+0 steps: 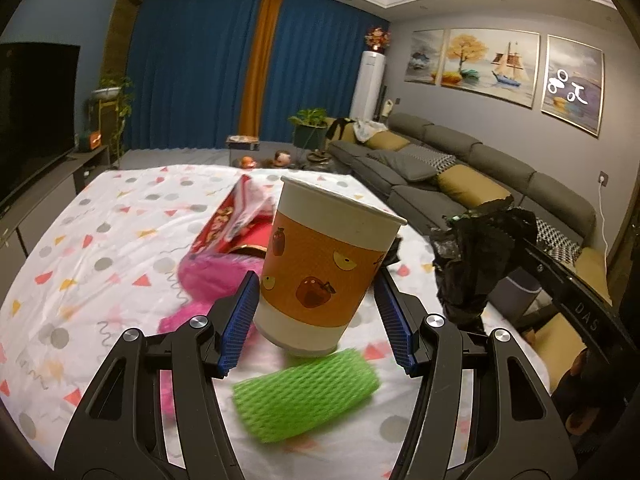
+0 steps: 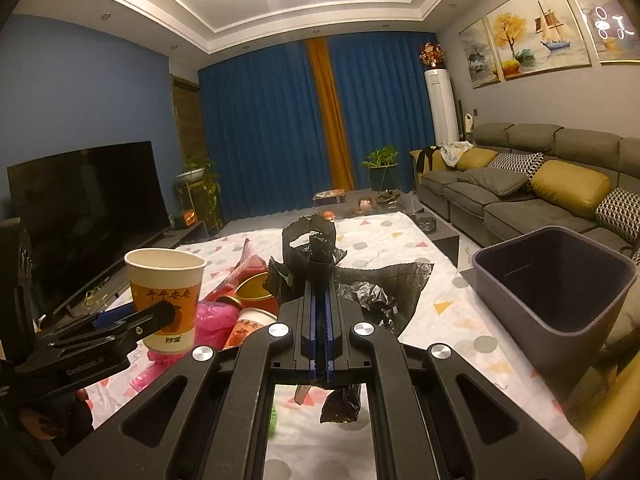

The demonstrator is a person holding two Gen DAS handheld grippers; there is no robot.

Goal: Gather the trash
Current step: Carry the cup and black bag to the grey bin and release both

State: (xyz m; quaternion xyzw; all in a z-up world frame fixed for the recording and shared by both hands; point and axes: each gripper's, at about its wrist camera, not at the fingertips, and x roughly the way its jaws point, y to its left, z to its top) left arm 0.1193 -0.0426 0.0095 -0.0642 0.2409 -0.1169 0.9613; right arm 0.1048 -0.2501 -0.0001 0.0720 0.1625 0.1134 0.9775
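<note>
Now left tool (image 1: 316,316) clamps an orange-banded paper cup (image 1: 328,264) (apple prints), right tool (image 2: 320,280) pinches black bag (image 2: 372,280).

Patterned sheet (image 1: 120,240) carries green foam net (image 1: 308,392), pink bag (image 1: 208,280), red box (image 1: 236,224).

Two paper cups (image 2: 166,292) (one lying on its side (image 2: 250,326)), one green foam net sleeve (image 1: 306,394), one black plastic bag (image 2: 316,268), one grey bin (image 2: 560,280), one red box (image 1: 236,226) and two grippers (image 1: 316,320) (image 2: 320,280).
</note>
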